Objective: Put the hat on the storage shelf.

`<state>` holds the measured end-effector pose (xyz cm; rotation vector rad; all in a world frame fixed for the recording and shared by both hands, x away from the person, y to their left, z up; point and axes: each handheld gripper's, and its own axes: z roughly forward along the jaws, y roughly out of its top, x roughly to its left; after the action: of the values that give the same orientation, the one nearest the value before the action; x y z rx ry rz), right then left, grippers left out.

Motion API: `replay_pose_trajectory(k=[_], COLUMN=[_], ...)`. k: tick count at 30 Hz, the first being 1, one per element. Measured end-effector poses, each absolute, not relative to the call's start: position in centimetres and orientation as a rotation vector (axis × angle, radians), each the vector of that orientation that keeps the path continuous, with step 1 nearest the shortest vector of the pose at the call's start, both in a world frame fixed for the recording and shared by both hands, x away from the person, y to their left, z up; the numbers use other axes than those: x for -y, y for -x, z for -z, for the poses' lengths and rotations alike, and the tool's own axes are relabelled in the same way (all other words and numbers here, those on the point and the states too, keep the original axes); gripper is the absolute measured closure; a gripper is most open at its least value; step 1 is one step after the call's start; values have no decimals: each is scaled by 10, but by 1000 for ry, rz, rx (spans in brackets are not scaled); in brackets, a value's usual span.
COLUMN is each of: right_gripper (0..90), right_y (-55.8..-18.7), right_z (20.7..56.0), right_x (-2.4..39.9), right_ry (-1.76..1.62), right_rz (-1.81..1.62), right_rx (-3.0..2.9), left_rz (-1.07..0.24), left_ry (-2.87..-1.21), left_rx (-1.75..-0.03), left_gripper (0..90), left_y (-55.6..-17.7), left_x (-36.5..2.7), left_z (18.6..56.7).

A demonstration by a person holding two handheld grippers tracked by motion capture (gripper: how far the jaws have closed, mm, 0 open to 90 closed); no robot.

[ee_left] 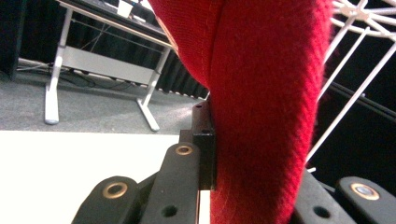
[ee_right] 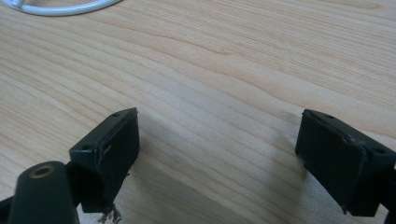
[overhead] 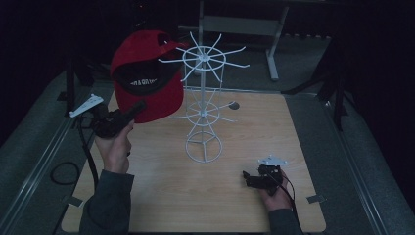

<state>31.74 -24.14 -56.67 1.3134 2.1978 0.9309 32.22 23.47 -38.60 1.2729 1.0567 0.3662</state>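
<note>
1. The red cap (overhead: 147, 73) is held up in the air over the far left part of the bench (overhead: 161, 196), with its lower edge caught in the left tongs (overhead: 139, 105).
2. In the left gripper view the red cloth (ee_left: 266, 107) runs down between the two black jaws, which are pressed against it; these tongs are clamped on the cap.
3. The cap hangs above and beyond the left hand (overhead: 115, 147), and its brim end (overhead: 169, 46) lies up against the spokes of the top ring of the white wire rack (overhead: 203, 103). Whether it rests on a spoke or only sits in front of it cannot be told.
4. The cap's black inner band with white lettering faces the high camera.
5. The right tongs (overhead: 247, 177) lie low at the near right of the bench, well apart from the cap and near the foot ring of the rack.
6. In the right gripper view the jaws stand wide apart, with bare wood grain between them and nothing in their grip; a curve of the rack's white foot ring (ee_right: 60, 7) shows at the top left.
7. Count: one cap, one wire rack with three rings stacked on its pole, two tongs, and two hands, the right hand (overhead: 276, 196) holding its own gripper.
8. A grey desk frame (overhead: 240, 24) stands on the floor behind the bench.
</note>
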Motion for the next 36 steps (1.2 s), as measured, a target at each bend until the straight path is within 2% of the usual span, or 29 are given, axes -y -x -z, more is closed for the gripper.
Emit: replay_pose_trajectory(k=[30,34,36], right_gripper=[134,134,134], right_y=[-317,-317,-317], right_z=[567,567,567], right_x=[241,241,241], right_ry=[-1314,-1314,-1313], right_rz=[-932,-931,-931], right_rx=[-2196,-2196,-2196], left_rz=[-299,-297,-300], left_ry=[-1327,-1329,-1327], left_rx=[-1069,-1070,-1072], left_gripper=[827,807,765], left_y=[-319,-318,-317], left_x=[-231,-233,-234], left_z=[430,433,433])
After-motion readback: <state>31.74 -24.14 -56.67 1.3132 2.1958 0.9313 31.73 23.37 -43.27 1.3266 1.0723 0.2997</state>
